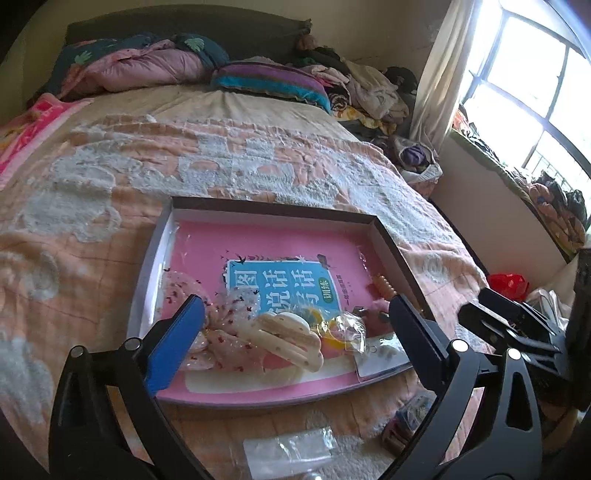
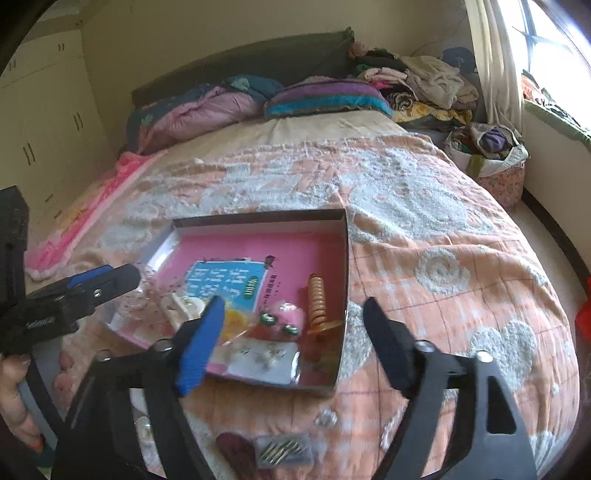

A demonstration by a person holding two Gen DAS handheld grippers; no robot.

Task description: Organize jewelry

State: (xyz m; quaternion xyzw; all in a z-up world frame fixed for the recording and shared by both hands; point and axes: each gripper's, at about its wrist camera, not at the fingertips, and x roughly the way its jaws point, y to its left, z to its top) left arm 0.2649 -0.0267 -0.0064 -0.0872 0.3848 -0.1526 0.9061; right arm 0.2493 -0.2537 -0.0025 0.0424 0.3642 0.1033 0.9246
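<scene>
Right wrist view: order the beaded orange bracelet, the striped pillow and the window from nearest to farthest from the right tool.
1. The beaded orange bracelet, in the box's right side, just ahead of the open right tool.
2. The striped pillow, at the head of the bed, past the quilt.
3. The window, top right, beyond the curtain; it is not much farther than the pillow.

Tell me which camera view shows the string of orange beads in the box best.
The right wrist view. There the orange beads lie in full length along the box wall, unobstructed between the fingers of the open right hand-held gripper. The left wrist view shows only a short stretch, the rest cut off behind a gripper finger.
</scene>
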